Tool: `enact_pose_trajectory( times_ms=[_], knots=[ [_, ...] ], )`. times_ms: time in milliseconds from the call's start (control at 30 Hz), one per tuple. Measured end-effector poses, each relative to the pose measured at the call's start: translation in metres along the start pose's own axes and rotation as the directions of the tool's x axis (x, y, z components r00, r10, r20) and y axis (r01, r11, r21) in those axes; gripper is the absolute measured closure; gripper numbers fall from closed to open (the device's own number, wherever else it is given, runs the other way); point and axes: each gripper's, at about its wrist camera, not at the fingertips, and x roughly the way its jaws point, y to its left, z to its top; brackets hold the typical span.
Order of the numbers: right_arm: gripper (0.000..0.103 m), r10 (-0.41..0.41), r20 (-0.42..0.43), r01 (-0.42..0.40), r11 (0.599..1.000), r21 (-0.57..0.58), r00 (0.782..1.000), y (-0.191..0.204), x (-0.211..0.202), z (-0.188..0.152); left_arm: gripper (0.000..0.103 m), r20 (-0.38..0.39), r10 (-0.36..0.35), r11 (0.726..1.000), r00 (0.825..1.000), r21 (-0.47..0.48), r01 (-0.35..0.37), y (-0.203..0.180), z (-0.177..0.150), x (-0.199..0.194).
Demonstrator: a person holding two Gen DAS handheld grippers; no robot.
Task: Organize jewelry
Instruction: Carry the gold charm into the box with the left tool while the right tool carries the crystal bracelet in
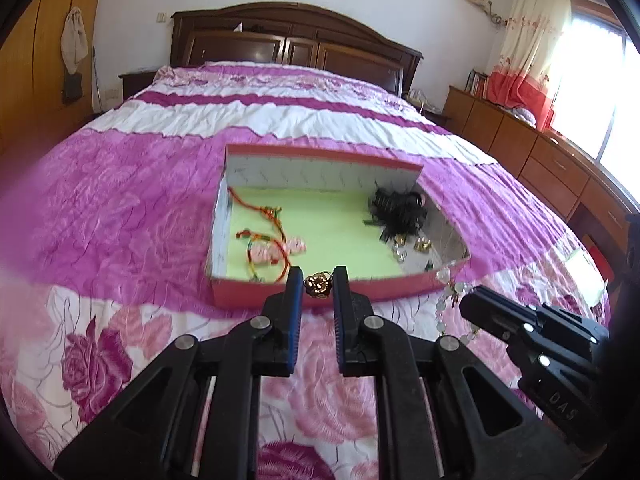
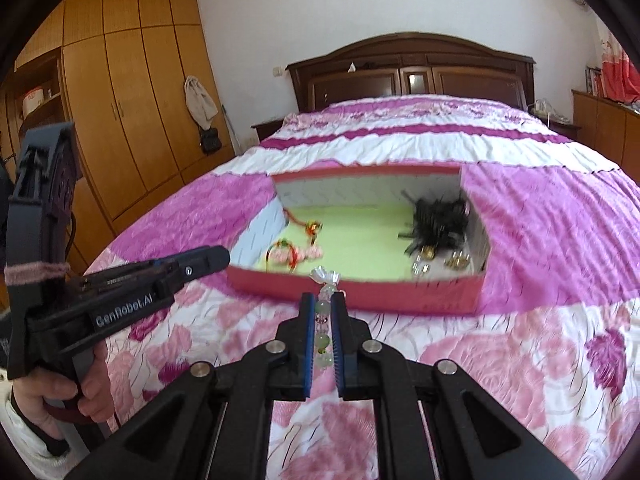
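**A:** What worries you from here?

**B:** Starting on the left: my left gripper (image 1: 317, 286) is clamped on a small gold pendant (image 1: 318, 285), pinched only at the very fingertips, right at the near wall of the red box (image 1: 256, 292). With so shallow a hold I think it could slip and land on the bedspread (image 1: 120, 208) short of the box

**A:** And the right?

**B:** My right gripper (image 2: 323, 312) is closed on a pale bead bracelet (image 2: 325, 308), just before the same near wall, toward the box's near right corner. Its loose end pokes out ahead, so I judge it could catch on the rim

**A:** Room to move?

**B:** The box's left side holds red cords with pink charms (image 1: 272, 248); a black tassel bundle (image 1: 398, 210) and small gold pieces (image 1: 420, 245) fill the far right corner. The green floor (image 1: 336, 232) in the middle is bare, so that's my drop zone. The two grippers are near each other, so I'd go one at a time
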Motion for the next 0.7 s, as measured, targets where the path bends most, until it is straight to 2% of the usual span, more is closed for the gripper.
enact_pose_trajectory(
  times_ms=[233,500,700],
  knots=[
    [0.094,-0.031,0.075,0.032,0.999,-0.014,0.997,-0.006,0.005,0.022,0.097,0.076,-0.003,1.000,0.997,0.018,0.002,-0.006,0.020,0.007],
    [0.094,-0.059,0.143,0.062,0.998,-0.015,0.988,-0.015,0.018,0.042,0.097,0.167,0.016,0.998,0.986,0.056,-0.025,-0.015,0.035,0.020],
    [0.094,-0.071,0.162,0.071,0.997,0.005,0.984,-0.025,0.033,0.052,0.097,0.202,0.034,0.996,0.979,0.070,-0.049,-0.017,0.041,0.040]
  ],
)
